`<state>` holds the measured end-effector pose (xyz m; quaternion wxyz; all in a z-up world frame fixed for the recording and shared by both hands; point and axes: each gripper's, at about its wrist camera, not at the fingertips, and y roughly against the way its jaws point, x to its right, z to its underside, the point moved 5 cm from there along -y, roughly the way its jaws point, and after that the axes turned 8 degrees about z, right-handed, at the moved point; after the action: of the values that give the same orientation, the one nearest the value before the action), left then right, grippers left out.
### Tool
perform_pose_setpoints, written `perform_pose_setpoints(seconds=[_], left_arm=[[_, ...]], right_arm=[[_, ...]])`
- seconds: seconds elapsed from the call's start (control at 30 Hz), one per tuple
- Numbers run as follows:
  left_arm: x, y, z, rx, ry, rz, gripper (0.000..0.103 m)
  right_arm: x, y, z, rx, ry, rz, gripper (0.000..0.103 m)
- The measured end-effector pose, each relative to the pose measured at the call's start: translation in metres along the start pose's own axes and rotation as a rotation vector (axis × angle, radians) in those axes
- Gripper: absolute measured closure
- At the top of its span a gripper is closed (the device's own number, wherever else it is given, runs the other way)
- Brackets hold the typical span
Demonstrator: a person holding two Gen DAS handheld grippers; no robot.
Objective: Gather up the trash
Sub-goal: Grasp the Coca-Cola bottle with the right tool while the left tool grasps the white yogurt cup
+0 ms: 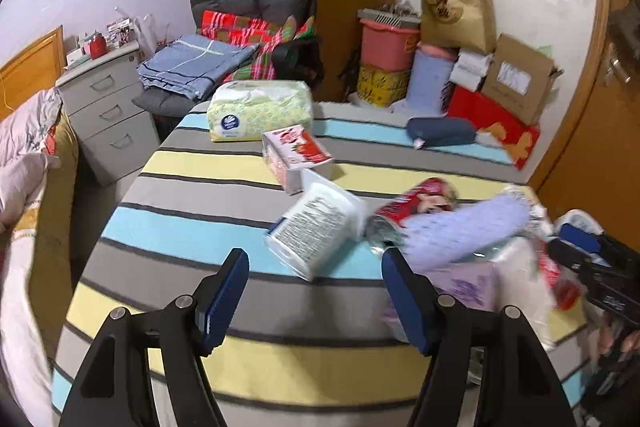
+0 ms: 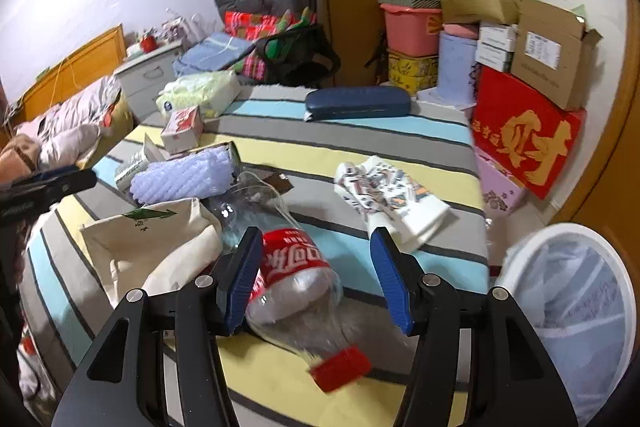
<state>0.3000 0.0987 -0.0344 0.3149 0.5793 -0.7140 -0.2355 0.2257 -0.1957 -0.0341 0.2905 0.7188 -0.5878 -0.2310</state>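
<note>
Bottle (image 2: 296, 291) cap motion-blurred; bin (image 2: 568, 311) cut off.

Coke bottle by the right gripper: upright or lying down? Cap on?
Lying down. The Coke bottle rests on its side on the striped blanket, red cap on, between the open right gripper fingers.

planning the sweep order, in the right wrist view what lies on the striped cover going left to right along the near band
tote bag → cola bottle → patterned paper pack → white bin, which stands off the bed's right edge. The bottle lies between the open jaws of the right gripper.
</note>
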Motion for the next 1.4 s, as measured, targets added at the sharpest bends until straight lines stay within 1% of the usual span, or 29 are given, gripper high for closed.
perform_pose_setpoints(seconds=[0.07,0.1,0.13,0.3,0.4,0.5,0.57,0.77,0.8,0.97,1.0,1.07,1.1,1.17,1.27,1.4], left_arm=[[0.000,-0.007,-0.003,-0.008,-0.021,0.013,0.034],[0.000,-0.011,-0.005,-0.014,-0.031,0.025,0.034],[-0.002,-0.016,-0.008,-0.023,-0.033,0.027,0.034],[-0.008,-0.038,-0.015,-0.049,-0.041,0.028,0.034],[-0.009,-0.051,-0.016,-0.072,-0.049,0.038,0.034],[-0.012,-0.065,-0.014,-0.102,-0.050,0.028,0.034],[-0.012,-0.070,-0.013,-0.110,-0.053,0.039,0.034],[-0.005,-0.085,-0.010,-0.151,-0.093,0.050,0.034],[-0.004,-0.086,-0.010,-0.149,-0.093,0.045,0.034],[-0.004,-0.088,-0.012,-0.147,-0.077,0.068,0.034],[-0.005,-0.087,-0.012,-0.141,-0.065,0.071,0.035],[-0.004,-0.082,-0.011,-0.134,-0.055,0.102,0.040],[-0.004,-0.082,-0.011,-0.137,-0.059,0.101,0.043],[-0.003,-0.080,-0.010,-0.141,-0.065,0.095,0.047],[-0.002,-0.076,-0.008,-0.138,-0.059,0.094,0.051],[0.000,-0.066,-0.007,-0.116,-0.037,0.101,0.052]], right_arm=[[-0.003,-0.002,-0.002,-0.013,0.013,-0.038,0.044],[-0.005,-0.003,-0.003,-0.018,0.026,-0.048,0.042],[-0.008,-0.004,-0.003,-0.026,0.044,-0.059,0.038],[-0.020,-0.012,0.000,-0.076,0.130,-0.087,0.037],[-0.021,-0.017,0.000,-0.097,0.162,-0.072,0.037],[-0.016,-0.020,0.003,-0.135,0.150,-0.037,0.037],[-0.010,-0.019,0.007,-0.164,0.115,-0.024,0.037],[-0.004,-0.016,0.011,-0.174,0.072,-0.007,0.039],[-0.004,-0.016,0.011,-0.173,0.066,-0.007,0.039],[-0.005,-0.016,0.013,-0.170,0.044,0.000,0.039],[-0.004,-0.016,0.013,-0.170,0.038,0.002,0.039],[-0.003,-0.015,0.014,-0.168,0.025,0.003,0.039],[-0.003,-0.015,0.014,-0.165,0.019,0.003,0.039],[-0.003,-0.015,0.015,-0.159,0.004,0.006,0.039],[-0.004,-0.014,0.016,-0.147,-0.009,0.017,0.039],[-0.005,-0.010,0.019,-0.136,-0.028,0.016,0.039]])
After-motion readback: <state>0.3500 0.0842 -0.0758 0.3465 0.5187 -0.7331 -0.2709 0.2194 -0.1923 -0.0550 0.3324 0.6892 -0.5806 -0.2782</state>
